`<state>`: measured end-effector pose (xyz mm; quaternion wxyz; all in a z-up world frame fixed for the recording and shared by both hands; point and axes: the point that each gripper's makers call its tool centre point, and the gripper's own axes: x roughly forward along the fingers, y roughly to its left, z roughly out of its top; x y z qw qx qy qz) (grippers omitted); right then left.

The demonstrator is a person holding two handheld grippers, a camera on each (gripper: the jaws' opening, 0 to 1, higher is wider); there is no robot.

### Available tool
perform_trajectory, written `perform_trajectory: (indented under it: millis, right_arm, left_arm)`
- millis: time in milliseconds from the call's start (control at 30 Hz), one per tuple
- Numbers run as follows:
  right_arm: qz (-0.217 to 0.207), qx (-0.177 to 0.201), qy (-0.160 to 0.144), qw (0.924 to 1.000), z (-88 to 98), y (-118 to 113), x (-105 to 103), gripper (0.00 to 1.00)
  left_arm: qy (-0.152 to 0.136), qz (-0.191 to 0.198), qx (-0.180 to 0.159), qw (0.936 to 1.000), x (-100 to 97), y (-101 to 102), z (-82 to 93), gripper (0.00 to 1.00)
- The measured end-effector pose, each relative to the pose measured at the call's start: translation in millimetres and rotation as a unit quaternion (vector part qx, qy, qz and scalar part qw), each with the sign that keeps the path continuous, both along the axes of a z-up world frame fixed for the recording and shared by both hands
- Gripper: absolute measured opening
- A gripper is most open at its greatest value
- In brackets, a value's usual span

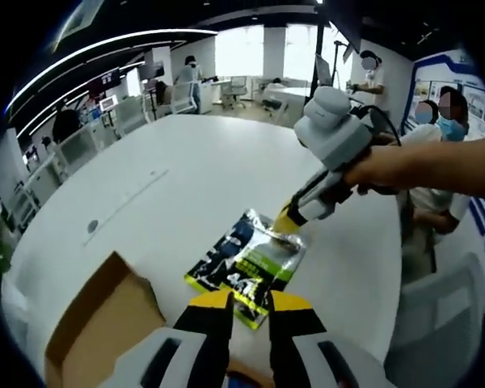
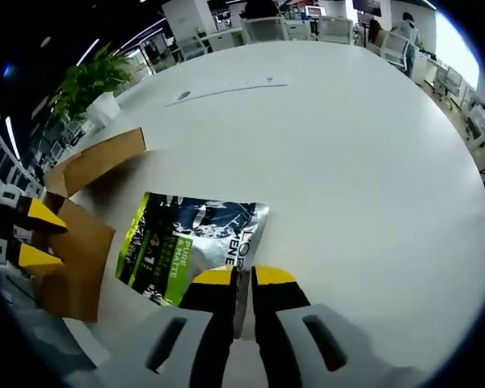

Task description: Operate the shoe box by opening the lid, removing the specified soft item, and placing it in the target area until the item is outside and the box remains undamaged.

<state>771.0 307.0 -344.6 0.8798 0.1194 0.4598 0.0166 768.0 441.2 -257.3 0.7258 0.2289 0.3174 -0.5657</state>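
My right gripper (image 2: 242,279) pinches the pouch (image 2: 196,242) on the table (image 2: 347,153), lower centre; left gripper (image 1: 249,305) is nearly closed, empty, box (image 1: 105,319) lower left.

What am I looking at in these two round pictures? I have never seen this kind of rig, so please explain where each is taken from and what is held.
No robot here: a person holds a two-jaw tool in each hand, and a fisheye camera rides on each tool.

The left gripper view looks along the left gripper, its jaws nearly together with nothing between them. Across from it is the person's hand with the right gripper, which pinches an edge of a soft foil pouch.

The right gripper view looks along that same right gripper, shut on the pouch's edge.

The pouch lies on a white round table, outside the open cardboard shoe box.
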Motion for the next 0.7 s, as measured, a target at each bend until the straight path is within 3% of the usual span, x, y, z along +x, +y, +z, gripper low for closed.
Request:
perform_trajectory:
  millis: [433, 700]
  right_arm:
    - [0.026, -0.022, -0.014, 0.9993, 14.3, -0.5, -4.4, 0.16]
    - [0.053, -0.034, -0.029, 0.9976, 31.1, 3.9, -9.9, 0.22]
  left_arm:
    - [0.010, 0.037, -0.034, 0.9987, 2.1, 23.6, 18.2, 0.22]
    - [0.013, 0.069, -0.065, 0.9954, 5.0, 51.2, 33.0, 0.26]
